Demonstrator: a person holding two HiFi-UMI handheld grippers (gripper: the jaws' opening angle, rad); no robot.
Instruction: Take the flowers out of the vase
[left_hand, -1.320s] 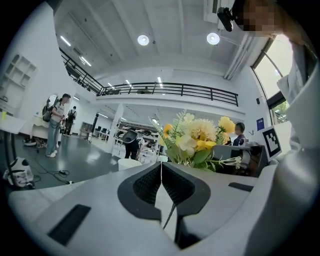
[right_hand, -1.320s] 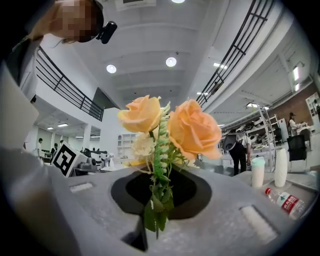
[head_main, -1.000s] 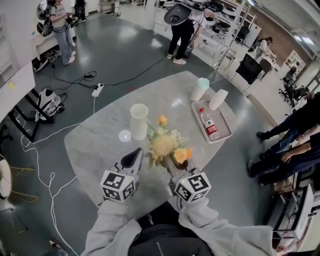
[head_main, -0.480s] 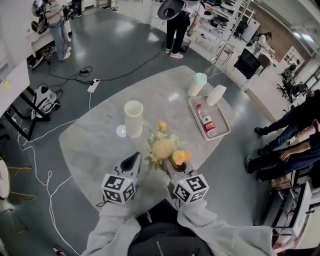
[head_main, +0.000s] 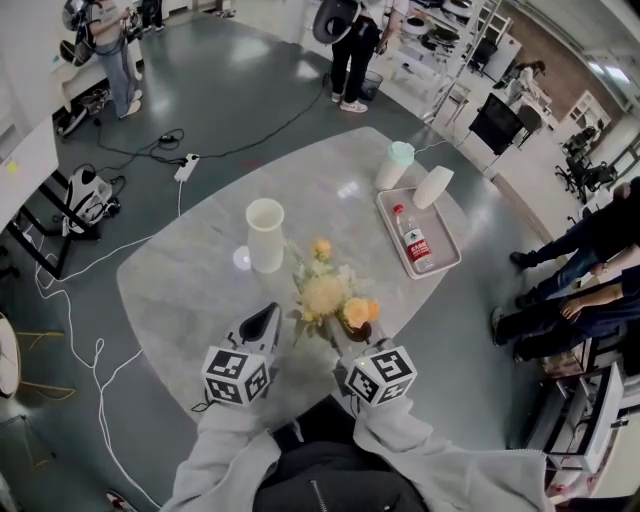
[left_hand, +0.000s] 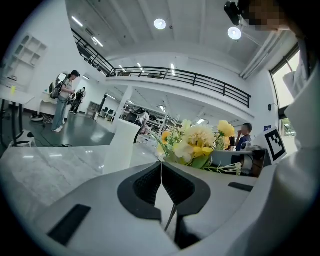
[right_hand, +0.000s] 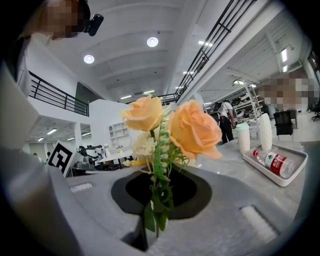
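A tall white vase (head_main: 265, 235) stands on the marble table (head_main: 190, 300) with no flowers in it; it also shows in the left gripper view (left_hand: 120, 145). My right gripper (head_main: 350, 335) is shut on the green stem of two orange roses (right_hand: 192, 130), which stick out just ahead of its jaws (head_main: 359, 312). A cream and yellow bunch (head_main: 322, 292) lies low between the two grippers, its pale stems (left_hand: 227, 169) pointing toward the right gripper. My left gripper (head_main: 265, 318) is shut just left of the bunch, and I see nothing in its jaws (left_hand: 161, 172).
A white tray (head_main: 440, 270) at the right holds a water bottle (head_main: 412, 240). A mint-lidded cup (head_main: 397, 165) and a white cup (head_main: 433, 187) stand behind it. A small round disc (head_main: 243, 259) lies by the vase. People and cables surround the table.
Both grippers have sunk a little toward the table, the roses going down with the right one. Neither gripper's jaws have changed.
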